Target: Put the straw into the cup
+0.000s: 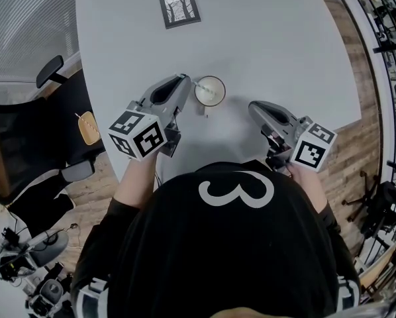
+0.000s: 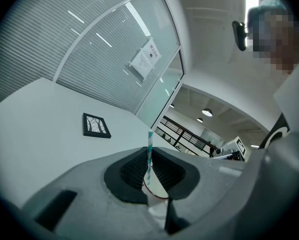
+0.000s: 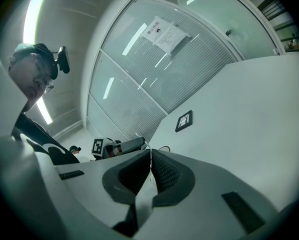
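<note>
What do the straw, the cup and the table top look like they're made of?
The straw looks like paper: matte, with teal and white bands. The cup is probably paper or thin plastic, pale inside with a darker rim; the look leaves it open. The table top is smooth, matte pale grey, perhaps laminate, and no grain shows.

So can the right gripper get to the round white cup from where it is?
Probably yes. Only bare white table lies between the right gripper and the round white cup. The left gripper, shut on the striped straw, is at the cup's other side.
</note>
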A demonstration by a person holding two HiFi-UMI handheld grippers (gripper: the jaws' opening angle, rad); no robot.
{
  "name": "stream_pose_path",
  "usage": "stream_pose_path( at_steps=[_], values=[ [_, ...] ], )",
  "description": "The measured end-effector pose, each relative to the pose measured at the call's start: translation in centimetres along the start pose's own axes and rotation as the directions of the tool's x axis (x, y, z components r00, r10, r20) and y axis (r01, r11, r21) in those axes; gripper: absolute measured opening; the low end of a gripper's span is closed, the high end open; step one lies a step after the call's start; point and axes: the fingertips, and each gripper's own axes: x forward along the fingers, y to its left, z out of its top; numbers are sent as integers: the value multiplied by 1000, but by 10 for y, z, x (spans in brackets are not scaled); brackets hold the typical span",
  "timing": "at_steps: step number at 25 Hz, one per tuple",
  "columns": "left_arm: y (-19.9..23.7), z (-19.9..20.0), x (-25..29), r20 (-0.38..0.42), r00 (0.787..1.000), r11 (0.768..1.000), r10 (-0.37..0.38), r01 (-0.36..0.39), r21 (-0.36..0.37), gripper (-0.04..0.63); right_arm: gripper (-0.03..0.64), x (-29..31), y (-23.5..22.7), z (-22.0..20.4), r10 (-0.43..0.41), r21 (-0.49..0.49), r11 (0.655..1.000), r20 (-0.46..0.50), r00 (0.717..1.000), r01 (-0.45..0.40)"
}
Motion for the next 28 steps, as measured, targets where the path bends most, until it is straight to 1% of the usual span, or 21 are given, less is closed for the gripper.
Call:
stream_pose_path(
  at_steps=[4, 10, 11, 14, 17, 23, 28],
  values=[
    [0, -5, 3, -20, 1000, 999, -14, 13, -29, 37, 15, 1, -1, 0, 1, -2, 1000, -7, 1000, -1],
    [4, -8, 1, -18, 1000, 999, 4, -4, -35, 43, 15, 2, -1, -1, 4, 0, 1000, -8, 1000, -4],
    [4, -8, 1, -17, 1000, 999, 4, -5, -37, 60, 15, 2, -1, -2, 4, 1, 1000, -8, 1000, -4],
    [5, -7, 0, -12, 1000, 999, 4, -5, -44, 144, 15, 3, 0, -2, 4, 3, 1000, -11, 1000, -4],
    [5, -5, -4, -3, 1000, 999, 19, -19, -39, 175, 15, 2, 3, -1, 8, -4, 1000, -6, 1000, -8],
    [0, -5, -25, 2, 999, 999, 34, -34, -40, 184, 15, -1, 16, 0, 27, -12, 1000, 15, 1000, -27],
    [0, 1, -51, 41, 996, 997, 78, -76, -33, 179, 15, 0, 33, -1, 42, -37, 998, 26, 999, -41]
  ],
)
